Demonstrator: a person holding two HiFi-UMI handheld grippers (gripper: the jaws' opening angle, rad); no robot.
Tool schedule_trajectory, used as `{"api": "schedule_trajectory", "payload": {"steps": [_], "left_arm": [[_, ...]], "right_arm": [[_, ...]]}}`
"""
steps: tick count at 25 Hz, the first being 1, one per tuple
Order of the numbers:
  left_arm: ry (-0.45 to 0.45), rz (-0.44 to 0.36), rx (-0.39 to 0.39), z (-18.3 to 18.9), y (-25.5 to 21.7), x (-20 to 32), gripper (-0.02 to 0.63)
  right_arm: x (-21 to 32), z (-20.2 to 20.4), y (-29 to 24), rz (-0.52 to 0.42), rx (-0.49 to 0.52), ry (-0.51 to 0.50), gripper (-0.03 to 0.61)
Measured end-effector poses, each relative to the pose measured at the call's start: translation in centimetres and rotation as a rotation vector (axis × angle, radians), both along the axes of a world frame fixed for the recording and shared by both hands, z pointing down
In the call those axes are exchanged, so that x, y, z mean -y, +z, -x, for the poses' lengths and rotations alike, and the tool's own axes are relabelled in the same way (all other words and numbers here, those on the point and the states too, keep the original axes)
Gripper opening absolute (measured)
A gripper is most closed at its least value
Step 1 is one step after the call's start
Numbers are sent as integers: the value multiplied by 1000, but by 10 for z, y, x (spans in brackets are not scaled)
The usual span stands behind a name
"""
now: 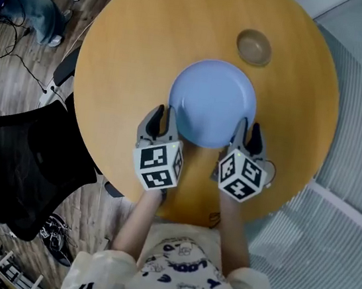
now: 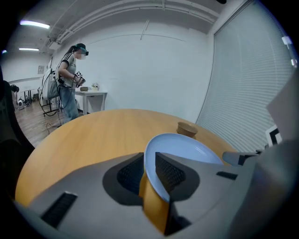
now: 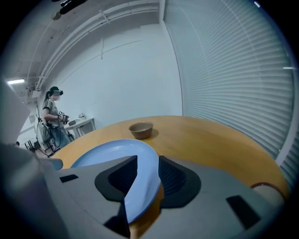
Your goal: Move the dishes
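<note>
so the pale blue round plate (image 1: 212, 101) lies dead ahead, near rim inside both tools: left gripper (image 1: 163, 115) looks clamped on, right gripper (image 1: 249, 129) gapes loose round it

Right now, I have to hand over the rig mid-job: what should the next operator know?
The left gripper is shut on the near rim of the blue plate.
The right gripper is open, with the plate's rim between its jaws but unclamped.
The plate looks set down on the table; the brown bowl stands beyond it, apart.
Done: plate apparently placed. To do: release the left grip, back both off, then probably the bowl.
</note>
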State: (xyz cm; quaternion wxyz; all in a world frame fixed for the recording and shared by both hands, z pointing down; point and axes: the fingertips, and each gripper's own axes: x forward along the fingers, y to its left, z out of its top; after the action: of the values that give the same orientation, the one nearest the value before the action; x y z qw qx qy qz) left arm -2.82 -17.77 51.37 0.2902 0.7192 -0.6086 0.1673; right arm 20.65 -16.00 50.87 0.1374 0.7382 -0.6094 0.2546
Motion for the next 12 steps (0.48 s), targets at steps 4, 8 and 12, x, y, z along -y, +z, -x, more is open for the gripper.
{"api": "schedule_trajectory", "payload": {"steps": [4,8,12], "left_arm": [[-11,33,-8,-2,13,5,91],[-27,59,-21,-6,23,7,92],[-8,88,-27,-10,33,4,92]], "right_arm": [[2,-8,11,39,4,30,121],[2,-11,21,58,40,46,121],[-1,-9,32,87,73,58,121]]}}
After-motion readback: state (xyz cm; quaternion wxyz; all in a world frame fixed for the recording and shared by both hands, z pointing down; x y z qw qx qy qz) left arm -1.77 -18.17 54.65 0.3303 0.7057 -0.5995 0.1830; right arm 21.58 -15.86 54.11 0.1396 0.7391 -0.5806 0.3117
